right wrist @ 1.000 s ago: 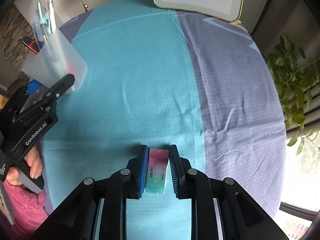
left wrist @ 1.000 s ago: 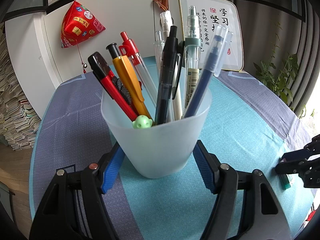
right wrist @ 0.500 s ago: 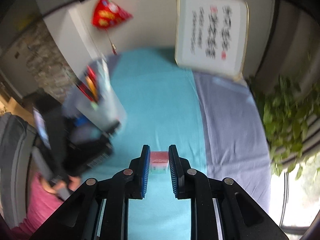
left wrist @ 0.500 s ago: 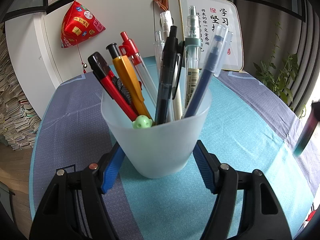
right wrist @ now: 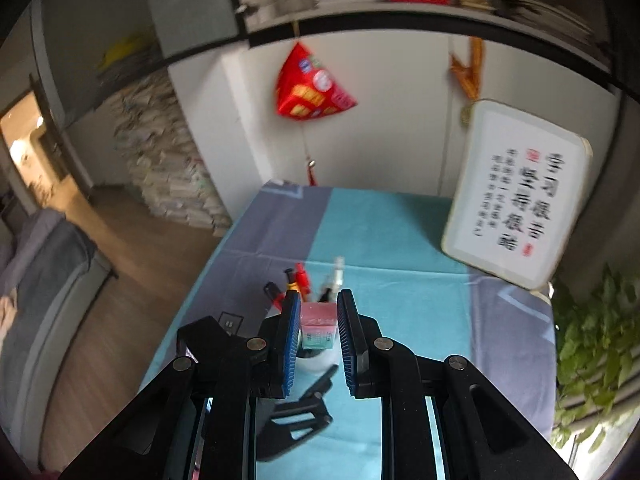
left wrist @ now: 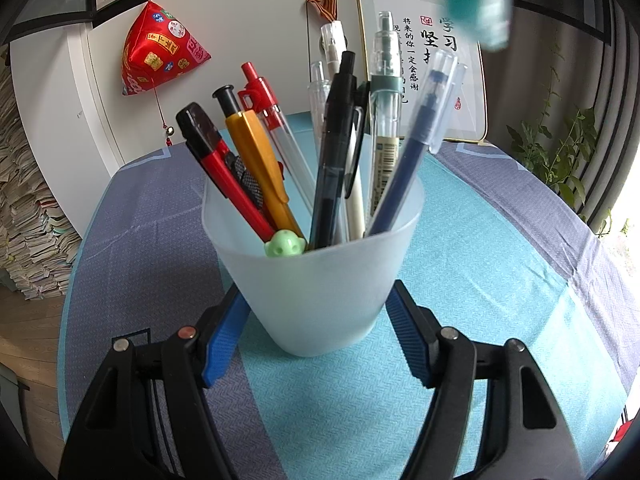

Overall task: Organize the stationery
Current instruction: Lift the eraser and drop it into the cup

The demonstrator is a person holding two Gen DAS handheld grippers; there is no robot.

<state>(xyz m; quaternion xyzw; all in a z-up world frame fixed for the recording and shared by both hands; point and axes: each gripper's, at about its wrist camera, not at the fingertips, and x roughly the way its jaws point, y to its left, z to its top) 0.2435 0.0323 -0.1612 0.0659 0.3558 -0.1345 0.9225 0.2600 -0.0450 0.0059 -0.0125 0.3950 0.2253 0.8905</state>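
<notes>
The cup (left wrist: 316,280) is frosted, milky white. Out of it stick a red pen with a black cap (left wrist: 216,164), an orange-yellow pen (left wrist: 260,164), a clear pen with a red clip (left wrist: 264,100), a black pen (left wrist: 334,160), a dark blue pen under a clear cap (left wrist: 416,148), and a pale green knob (left wrist: 285,243). The cloth (left wrist: 480,264) on the worktop runs in broad turquoise and slate-purple bands with a fine woven texture. The eraser (right wrist: 318,328) fades from pink to mint green. Both grippers are black with ribbed blue pads (left wrist: 222,340). A red pouch (left wrist: 160,52) with small coloured patches hangs on the white wall, beside a white plaque (right wrist: 516,192) with black characters and a red seal.
</notes>
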